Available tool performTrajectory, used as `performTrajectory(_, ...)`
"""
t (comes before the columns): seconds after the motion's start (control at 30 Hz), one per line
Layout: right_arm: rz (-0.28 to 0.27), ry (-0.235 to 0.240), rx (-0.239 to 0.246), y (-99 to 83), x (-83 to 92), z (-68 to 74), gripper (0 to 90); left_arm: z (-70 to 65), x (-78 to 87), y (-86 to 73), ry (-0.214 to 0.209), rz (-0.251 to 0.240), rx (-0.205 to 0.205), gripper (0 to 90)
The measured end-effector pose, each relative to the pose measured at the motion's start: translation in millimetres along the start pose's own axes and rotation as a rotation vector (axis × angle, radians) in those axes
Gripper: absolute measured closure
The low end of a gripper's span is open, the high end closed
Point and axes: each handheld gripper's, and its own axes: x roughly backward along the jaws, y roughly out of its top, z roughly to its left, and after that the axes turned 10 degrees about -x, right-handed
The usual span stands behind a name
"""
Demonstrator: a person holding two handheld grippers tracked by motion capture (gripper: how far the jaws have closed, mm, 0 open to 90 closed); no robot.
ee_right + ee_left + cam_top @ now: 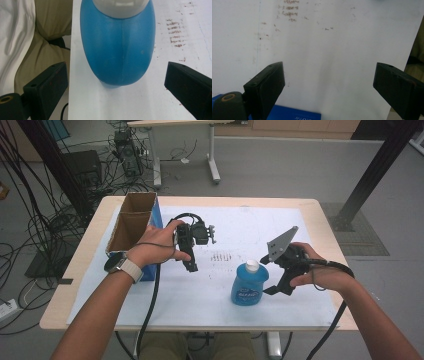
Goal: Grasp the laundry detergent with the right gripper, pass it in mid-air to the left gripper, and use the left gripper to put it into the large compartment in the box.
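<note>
The blue plastic bottle with a white cap [249, 285] stands upright on the white-covered surface [200, 295], just ahead of the right hand-held gripper [272, 287], whose jaws are spread. Risk: off-centre closing could tip the rounded bottle. The left hand-held gripper [191, 265] is also spread, empty.

The right gripper [117, 82] has its jaws spread wide, apart from the blue bottle [117, 47] standing upright ahead between them, white cap [118, 6] on top, on the white table sheet [160, 100].
</note>
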Motion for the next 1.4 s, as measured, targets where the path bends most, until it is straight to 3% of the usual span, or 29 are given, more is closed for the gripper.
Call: performTrajectory(1.4,0.002,0.012,-0.005,-0.1,-1.6,-0.4,5.1,-0.4,0.7,0.1,-0.002,-0.006,0.002,10.7)
